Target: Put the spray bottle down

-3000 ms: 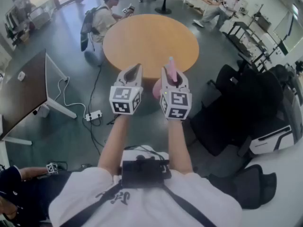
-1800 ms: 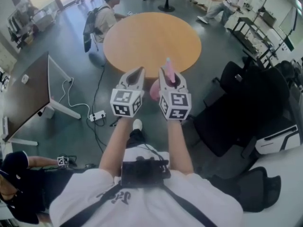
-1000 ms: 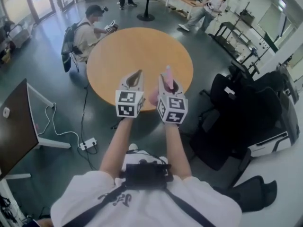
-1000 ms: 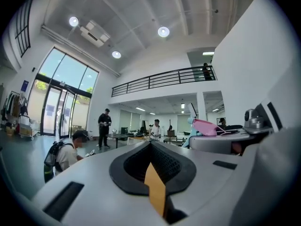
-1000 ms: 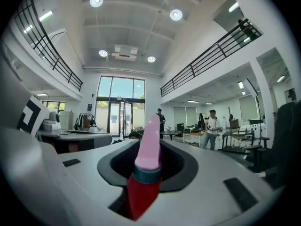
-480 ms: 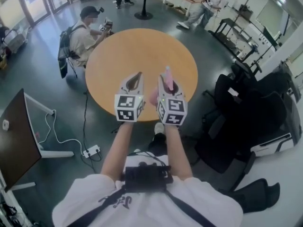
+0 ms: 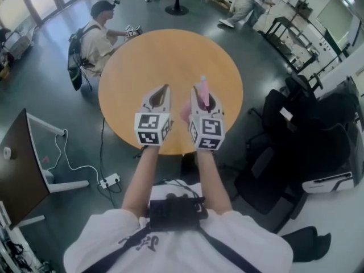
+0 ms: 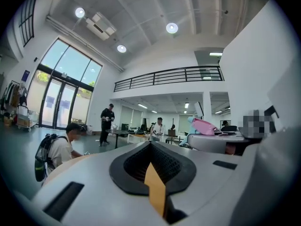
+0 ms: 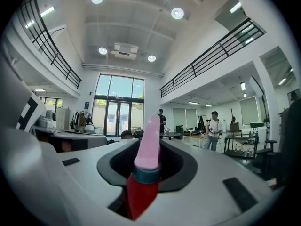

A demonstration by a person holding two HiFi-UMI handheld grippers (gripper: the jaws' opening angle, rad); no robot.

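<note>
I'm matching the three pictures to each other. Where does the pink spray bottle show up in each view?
Head view: the spray bottle is at centre, sticking up from the right gripper.
Left gripper view: at the right, its pink head shows above the other gripper.
Right gripper view: dead centre, between the jaws.
Shared landmark: the seated person with a backpack; the right gripper view shows only the head.

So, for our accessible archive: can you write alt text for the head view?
The right gripper holds a pink spray bottle over a round wooden table; the empty left gripper is beside it. A backpack-wearing person sits at its far side.
</note>
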